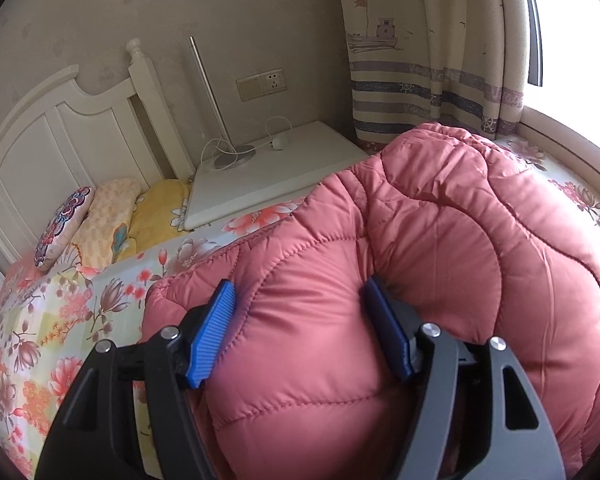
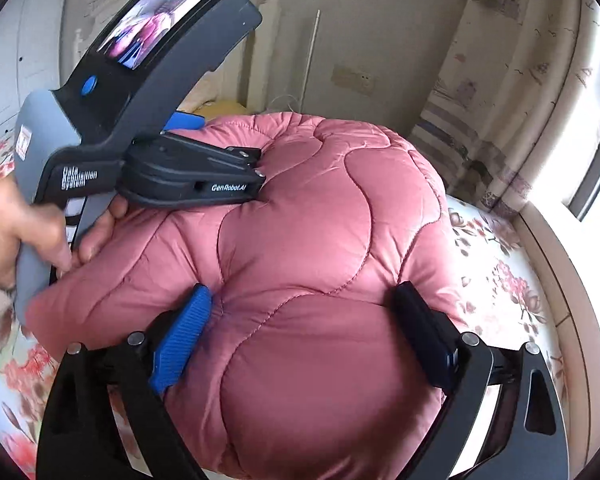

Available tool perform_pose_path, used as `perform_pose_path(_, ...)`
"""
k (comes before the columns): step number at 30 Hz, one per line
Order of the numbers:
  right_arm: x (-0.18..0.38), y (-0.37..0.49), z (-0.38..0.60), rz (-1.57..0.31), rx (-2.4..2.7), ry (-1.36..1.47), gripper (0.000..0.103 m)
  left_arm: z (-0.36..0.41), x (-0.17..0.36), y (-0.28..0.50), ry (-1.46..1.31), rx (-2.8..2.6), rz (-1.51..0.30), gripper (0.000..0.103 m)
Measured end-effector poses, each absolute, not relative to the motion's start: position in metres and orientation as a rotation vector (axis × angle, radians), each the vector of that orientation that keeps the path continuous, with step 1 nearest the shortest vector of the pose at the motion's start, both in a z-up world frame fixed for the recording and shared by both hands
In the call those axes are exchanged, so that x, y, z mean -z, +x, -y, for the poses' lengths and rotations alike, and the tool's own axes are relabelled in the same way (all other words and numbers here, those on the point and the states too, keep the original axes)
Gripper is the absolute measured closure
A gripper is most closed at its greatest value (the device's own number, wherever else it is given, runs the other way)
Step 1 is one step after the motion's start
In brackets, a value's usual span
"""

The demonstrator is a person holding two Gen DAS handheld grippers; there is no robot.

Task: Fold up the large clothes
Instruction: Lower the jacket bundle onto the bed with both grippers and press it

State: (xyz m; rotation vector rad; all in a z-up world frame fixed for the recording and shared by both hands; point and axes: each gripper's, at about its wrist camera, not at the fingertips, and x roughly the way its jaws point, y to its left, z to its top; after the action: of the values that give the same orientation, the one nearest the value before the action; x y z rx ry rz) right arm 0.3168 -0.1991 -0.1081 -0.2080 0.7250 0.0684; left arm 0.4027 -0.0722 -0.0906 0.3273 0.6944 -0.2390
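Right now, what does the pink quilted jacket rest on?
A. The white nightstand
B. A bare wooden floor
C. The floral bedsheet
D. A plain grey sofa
C: in both wrist views the bunched pink quilted jacket lies on the floral bedsheet, with the white nightstand off beyond the bed's edge.

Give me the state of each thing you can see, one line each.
Jacket: bundled into a puffy mound on the bed.
Left gripper: jaws straddling a jacket bulge, pads touching it.
Right gripper: jaws wide around the jacket, pads touching it.
Curtain: drawn partway.
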Motion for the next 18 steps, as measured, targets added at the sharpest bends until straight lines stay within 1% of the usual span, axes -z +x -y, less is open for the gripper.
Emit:
perform_pose_path(3,0.107,0.315,0.198,-0.717,-0.078,-0.212,0.012,0.072,0.090,0.402,0.337,0.233,-0.689,0.035)
perform_pose_path(5,0.096,0.313,0.199,-0.736,-0.110,-0.220,0.013,0.071,0.090,0.402,0.330,0.229,-0.691,0.035)
perform_pose_path(7,0.077,0.310,0.207,-0.732,-0.161,-0.189,0.016,0.069,0.090,0.401,0.317,0.228,-0.691,0.035)
perform_pose_path(8,0.069,0.310,0.215,-0.714,-0.178,-0.162,0.022,0.069,0.090,0.400,0.313,0.225,-0.689,0.035)
perform_pose_path(9,0.053,0.310,0.225,-0.676,-0.180,-0.126,0.026,0.069,0.090,0.400,0.313,0.221,-0.688,0.035)
perform_pose_path(10,0.039,0.316,0.234,-0.639,-0.152,-0.108,0.026,0.070,0.090,0.399,0.317,0.215,-0.686,0.035)
perform_pose_path(12,0.020,0.337,0.253,-0.597,-0.082,-0.090,0.032,0.070,0.090,0.398,0.317,0.211,-0.685,0.035)
perform_pose_path(13,0.016,0.358,0.263,-0.616,-0.082,-0.062,0.034,0.070,0.090,0.398,0.316,0.211,-0.685,0.035)
perform_pose_path(14,0.017,0.378,0.272,-0.652,-0.094,-0.021,0.041,0.070,0.090,0.398,0.314,0.212,-0.686,0.035)
perform_pose_path(15,0.021,0.397,0.279,-0.690,-0.103,0.013,0.044,0.070,0.090,0.398,0.313,0.212,-0.686,0.035)
perform_pose_path(18,0.054,0.450,0.287,-0.865,-0.189,0.096,0.044,0.069,0.090,0.398,0.310,0.215,-0.685,0.035)
